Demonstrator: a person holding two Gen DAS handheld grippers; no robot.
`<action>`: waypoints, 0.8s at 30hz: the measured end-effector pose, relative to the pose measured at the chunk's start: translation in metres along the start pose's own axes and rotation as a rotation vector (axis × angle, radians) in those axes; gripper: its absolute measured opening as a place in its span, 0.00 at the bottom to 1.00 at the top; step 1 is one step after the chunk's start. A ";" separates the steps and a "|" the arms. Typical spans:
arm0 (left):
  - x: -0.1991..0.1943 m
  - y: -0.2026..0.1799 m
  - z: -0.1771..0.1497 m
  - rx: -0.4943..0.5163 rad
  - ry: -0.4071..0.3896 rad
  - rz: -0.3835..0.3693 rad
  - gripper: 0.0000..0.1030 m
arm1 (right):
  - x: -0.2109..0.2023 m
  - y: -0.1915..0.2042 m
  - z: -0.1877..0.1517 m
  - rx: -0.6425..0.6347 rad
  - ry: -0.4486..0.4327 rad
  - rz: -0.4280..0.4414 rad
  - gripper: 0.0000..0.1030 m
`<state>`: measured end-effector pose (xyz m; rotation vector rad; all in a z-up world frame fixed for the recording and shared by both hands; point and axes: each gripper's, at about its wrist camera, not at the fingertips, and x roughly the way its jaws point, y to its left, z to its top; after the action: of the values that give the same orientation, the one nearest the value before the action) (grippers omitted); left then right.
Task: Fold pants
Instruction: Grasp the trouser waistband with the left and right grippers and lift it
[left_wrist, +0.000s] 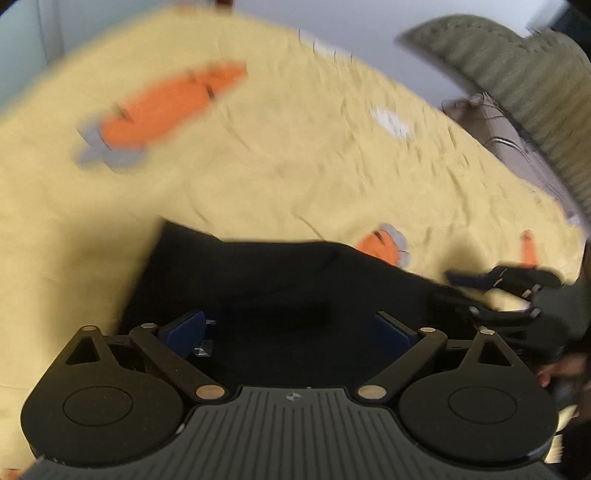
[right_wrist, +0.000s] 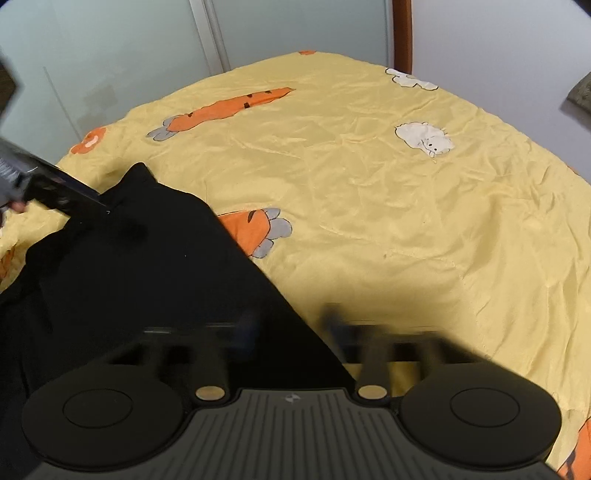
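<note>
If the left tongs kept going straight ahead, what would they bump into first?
Most likely the black pants. The left tongs stand open right over that dark cloth, with the yellow bedspread beyond it. The picture is blurry, so the gap is hard to judge.

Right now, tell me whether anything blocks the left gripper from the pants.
Nothing visible does. The left gripper is open directly over the black pants, with only fabric between its fingers. The pants lie on the yellow sheet; the right gripper is off to the side.
</note>
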<state>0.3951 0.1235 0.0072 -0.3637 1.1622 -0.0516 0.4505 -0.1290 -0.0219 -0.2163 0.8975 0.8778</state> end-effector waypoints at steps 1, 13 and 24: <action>0.007 0.006 0.008 -0.052 0.028 -0.033 0.91 | -0.002 0.004 -0.001 -0.034 0.004 -0.013 0.08; 0.047 0.032 0.045 -0.345 0.193 -0.185 0.98 | -0.053 0.161 -0.067 -0.577 -0.189 -0.364 0.05; 0.051 0.043 0.048 -0.402 0.254 -0.258 0.66 | -0.052 0.207 -0.104 -0.760 -0.255 -0.567 0.02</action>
<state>0.4528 0.1645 -0.0349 -0.8827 1.3709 -0.0922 0.2188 -0.0777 -0.0102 -0.9452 0.1990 0.6522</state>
